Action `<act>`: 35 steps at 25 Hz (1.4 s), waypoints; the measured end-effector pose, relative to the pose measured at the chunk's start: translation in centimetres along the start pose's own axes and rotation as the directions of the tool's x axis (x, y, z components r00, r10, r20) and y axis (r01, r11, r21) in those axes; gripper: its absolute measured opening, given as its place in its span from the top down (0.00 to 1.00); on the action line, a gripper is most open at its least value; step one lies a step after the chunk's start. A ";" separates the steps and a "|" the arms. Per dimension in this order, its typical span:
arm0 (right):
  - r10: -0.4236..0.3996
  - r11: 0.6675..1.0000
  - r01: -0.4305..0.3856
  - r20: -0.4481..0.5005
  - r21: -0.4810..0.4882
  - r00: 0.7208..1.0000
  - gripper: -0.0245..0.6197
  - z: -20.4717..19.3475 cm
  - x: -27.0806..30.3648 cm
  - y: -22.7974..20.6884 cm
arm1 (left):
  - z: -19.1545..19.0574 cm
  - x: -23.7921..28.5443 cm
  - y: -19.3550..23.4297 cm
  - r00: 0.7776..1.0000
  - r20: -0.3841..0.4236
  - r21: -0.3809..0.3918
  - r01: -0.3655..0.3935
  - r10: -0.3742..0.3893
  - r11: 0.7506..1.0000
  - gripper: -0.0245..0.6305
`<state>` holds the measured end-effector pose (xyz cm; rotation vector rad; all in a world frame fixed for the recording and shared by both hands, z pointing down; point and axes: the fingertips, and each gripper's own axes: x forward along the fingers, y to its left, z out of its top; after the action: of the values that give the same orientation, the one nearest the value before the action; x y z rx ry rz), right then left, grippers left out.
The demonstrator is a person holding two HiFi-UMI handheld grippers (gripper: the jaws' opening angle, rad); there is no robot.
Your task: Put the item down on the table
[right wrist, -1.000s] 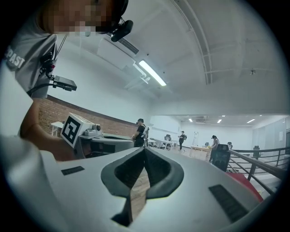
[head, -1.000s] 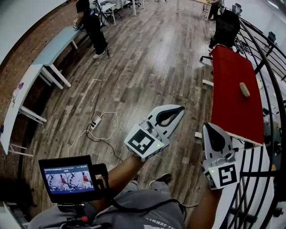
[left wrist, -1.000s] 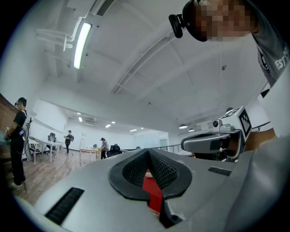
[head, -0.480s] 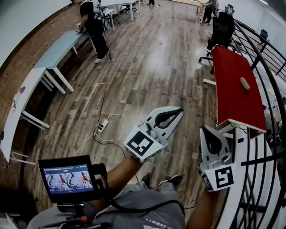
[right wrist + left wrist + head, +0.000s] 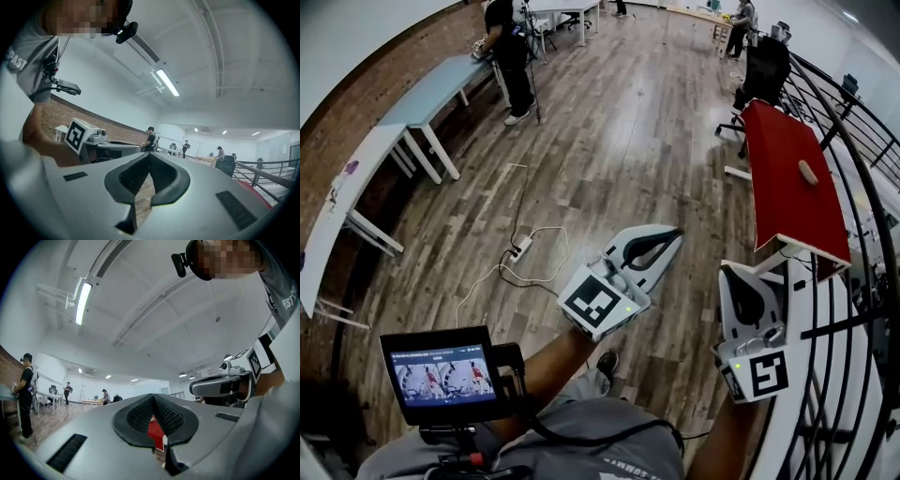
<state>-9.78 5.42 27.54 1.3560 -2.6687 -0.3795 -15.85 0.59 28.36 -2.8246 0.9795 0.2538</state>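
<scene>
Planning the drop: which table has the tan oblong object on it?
The red-topped table beside the black railing; the pale blue table by the brick wall lacks it.

The floor (image 5: 619, 141) is wood plank in browns and greys, with a glossy sheen toward the top of the frame. At the upper right, the worktop (image 5: 783, 178) has a flat, matt red surface; cloth or paint cannot be told. The item (image 5: 808, 172) on it looks tan and dull. The railing (image 5: 853, 319) down the right edge is black metal. The wall (image 5: 356, 103) at upper left is rough red brick. The left hand-held gripper (image 5: 673, 232) and the right hand-held gripper (image 5: 736, 272) have smooth, matt, pale plastic shells. The left one's pads (image 5: 136, 416) are black with a fine ribbed grain. The right one's pads (image 5: 166, 178) are black and smoother. The shirt (image 5: 600, 445) is grey cloth.
</scene>
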 end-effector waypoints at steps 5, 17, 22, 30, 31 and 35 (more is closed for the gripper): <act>0.020 1.000 -0.020 0.011 0.009 1.000 0.96 1.0 -6.4 7.4 | 0.9 -7.6 -6.2 1.000 -0.008 -0.007 -0.026 0.026 1.000 0.96; 0.026 0.999 -0.025 0.025 -0.025 0.999 0.96 11.6 -18.8 30.8 | 10.5 -32.3 -17.5 1.000 0.016 0.008 -0.027 0.027 1.000 0.96; 0.043 0.999 -0.043 0.032 -0.001 0.999 0.96 11.7 -17.7 31.6 | 11.3 -33.5 -16.6 0.999 0.021 0.042 -0.049 0.048 0.998 0.96; 0.057 0.997 -0.060 0.044 0.051 0.997 0.96 10.3 -16.3 32.9 | 8.5 -36.2 -14.9 0.993 -0.029 0.011 -0.111 0.111 0.994 0.96; 0.038 0.997 -0.040 0.035 0.063 0.999 0.96 9.8 -16.4 33.0 | 8.0 -36.4 -14.9 0.993 -0.035 0.009 -0.109 0.110 0.994 0.96; 0.014 0.996 -0.014 0.005 0.092 1.000 0.96 8.1 -16.2 33.5 | 7.0 -37.6 -15.0 0.993 -0.041 0.019 -0.108 0.109 0.994 0.96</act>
<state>-28.04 38.84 29.14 1.3612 -2.7294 -0.2613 -36.35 36.14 30.34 -2.7761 1.1403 0.1972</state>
